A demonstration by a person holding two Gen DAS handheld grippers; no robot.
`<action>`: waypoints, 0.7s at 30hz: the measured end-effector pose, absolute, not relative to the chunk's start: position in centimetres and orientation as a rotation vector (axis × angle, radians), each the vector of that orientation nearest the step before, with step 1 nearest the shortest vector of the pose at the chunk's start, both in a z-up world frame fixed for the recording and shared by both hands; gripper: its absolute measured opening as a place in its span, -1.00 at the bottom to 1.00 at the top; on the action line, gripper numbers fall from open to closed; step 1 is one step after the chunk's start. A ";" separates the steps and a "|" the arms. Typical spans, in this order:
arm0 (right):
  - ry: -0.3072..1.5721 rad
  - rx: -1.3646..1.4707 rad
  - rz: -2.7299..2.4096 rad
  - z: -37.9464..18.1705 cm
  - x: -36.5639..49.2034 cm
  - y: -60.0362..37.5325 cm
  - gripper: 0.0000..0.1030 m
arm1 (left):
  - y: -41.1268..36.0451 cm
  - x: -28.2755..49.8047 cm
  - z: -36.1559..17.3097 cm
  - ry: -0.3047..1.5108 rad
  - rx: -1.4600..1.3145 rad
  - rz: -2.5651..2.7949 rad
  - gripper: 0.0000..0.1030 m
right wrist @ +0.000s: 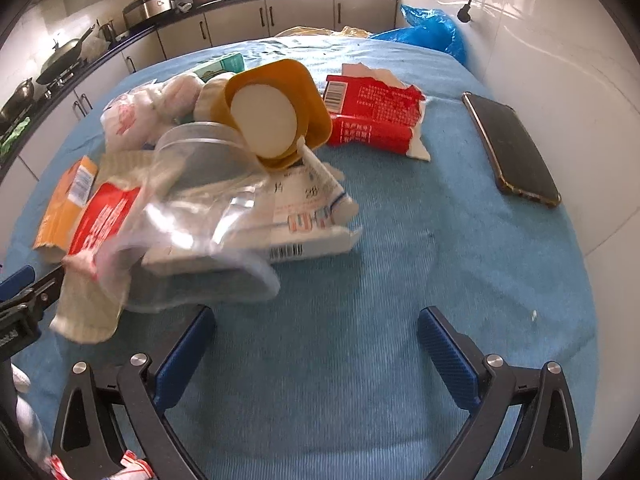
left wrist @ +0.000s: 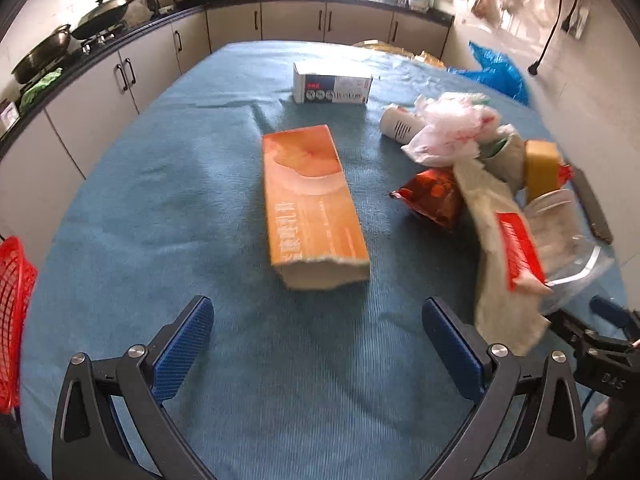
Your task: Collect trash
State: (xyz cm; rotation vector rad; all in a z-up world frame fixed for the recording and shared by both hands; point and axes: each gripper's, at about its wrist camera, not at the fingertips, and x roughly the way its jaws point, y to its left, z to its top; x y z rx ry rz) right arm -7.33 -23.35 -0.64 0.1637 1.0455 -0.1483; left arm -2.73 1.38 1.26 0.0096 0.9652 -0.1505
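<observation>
On the blue tablecloth (left wrist: 160,208) an orange carton (left wrist: 316,204) lies lengthwise just ahead of my left gripper (left wrist: 318,316), which is open and holds nothing. A white box (left wrist: 332,84) stands farther back. The trash pile sits to the right: a white plastic bag (left wrist: 452,128), a red wrapper (left wrist: 432,196), a yellow cup (right wrist: 280,112), a clear plastic container (right wrist: 200,184), a flat white box (right wrist: 304,216) and a torn red package (right wrist: 372,116). My right gripper (right wrist: 316,320) is open and empty, with the pile's near edge just beyond its left finger.
A black phone (right wrist: 512,148) lies at the table's right side near the wall. A red mesh basket (left wrist: 12,320) stands off the left edge. A blue plastic bag (right wrist: 432,32) lies at the far right corner. Kitchen counters with pans run behind and to the left.
</observation>
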 end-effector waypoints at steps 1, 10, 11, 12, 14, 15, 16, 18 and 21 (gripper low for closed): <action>1.043 0.179 -0.140 -0.5 -7.9 -23.4 0.98 | 1.6 -3.4 1.7 0.945 0.013 -0.144 1.00; 0.937 0.225 -0.138 1.9 -13.2 -22.1 0.97 | 3.9 -9.1 4.9 0.805 -0.019 -0.112 1.00; 0.926 0.224 -0.142 2.3 -13.6 -22.0 0.97 | 4.1 -9.6 5.2 0.792 -0.019 -0.107 1.00; 0.908 0.223 -0.148 2.6 -14.2 -21.8 0.97 | 4.3 -10.3 5.5 0.774 -0.019 -0.100 1.00; 0.876 0.216 -0.160 3.3 -15.0 -21.2 0.97 | 4.7 -11.2 6.0 0.753 -0.021 -0.092 1.00; 0.859 0.212 -0.167 3.6 -15.5 -21.0 0.97 | 4.9 -11.9 6.3 0.738 -0.025 -0.087 1.00; 0.842 0.206 -0.174 4.0 -15.8 -20.8 0.97 | 5.1 -12.6 6.6 0.723 -0.027 -0.083 1.00; 0.798 0.189 -0.195 4.7 -17.0 -20.0 0.97 | 5.2 -13.3 7.1 0.700 -0.024 -0.073 1.00; 0.708 0.183 -0.199 5.4 -18.7 -19.2 0.97 | 5.4 -14.6 7.9 0.662 -0.021 -0.063 1.00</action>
